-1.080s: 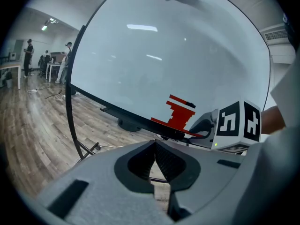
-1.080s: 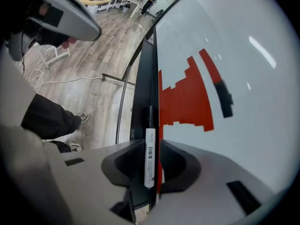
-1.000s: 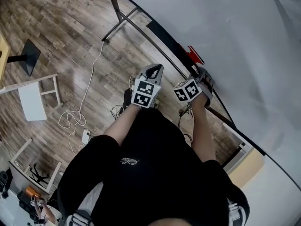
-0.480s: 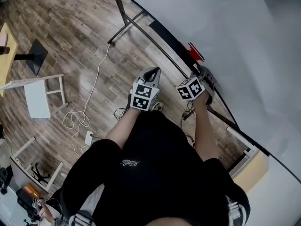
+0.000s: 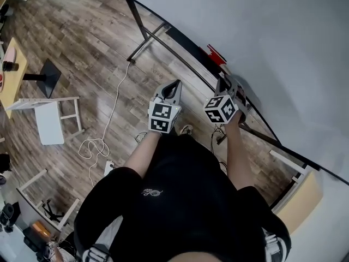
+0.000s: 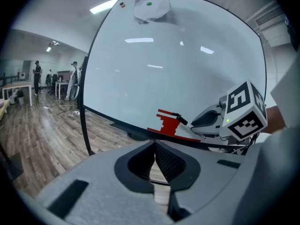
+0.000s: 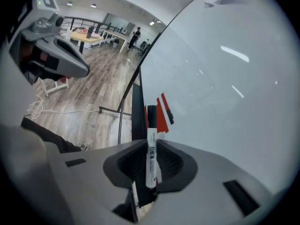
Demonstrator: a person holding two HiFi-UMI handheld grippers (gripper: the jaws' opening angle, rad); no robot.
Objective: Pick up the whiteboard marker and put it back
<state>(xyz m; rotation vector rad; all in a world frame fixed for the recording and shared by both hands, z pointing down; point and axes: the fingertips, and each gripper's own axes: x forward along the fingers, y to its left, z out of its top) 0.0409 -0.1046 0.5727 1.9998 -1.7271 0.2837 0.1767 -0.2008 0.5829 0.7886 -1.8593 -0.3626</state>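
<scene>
One white whiteboard marker (image 7: 150,165), black cap at 12 o'clock, is pinched in the down-tilted right gripper (image 7: 150,146), whose jaws have just been closing. On the left gripper (image 6: 154,149) the jaws touch, empty.

An open-plan office or lab: a big whiteboard (image 5: 262,37), wood-plank floor (image 5: 82,42), desks (image 7: 86,37), a trailing cable (image 7: 61,110), ceiling strip lights (image 6: 105,4).

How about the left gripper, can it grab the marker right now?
Probably not yet. The right gripper has just been closing its jaws and now clamps the marker; the left gripper sits beside it with jaws shut. It would need to open and swing over.
</scene>
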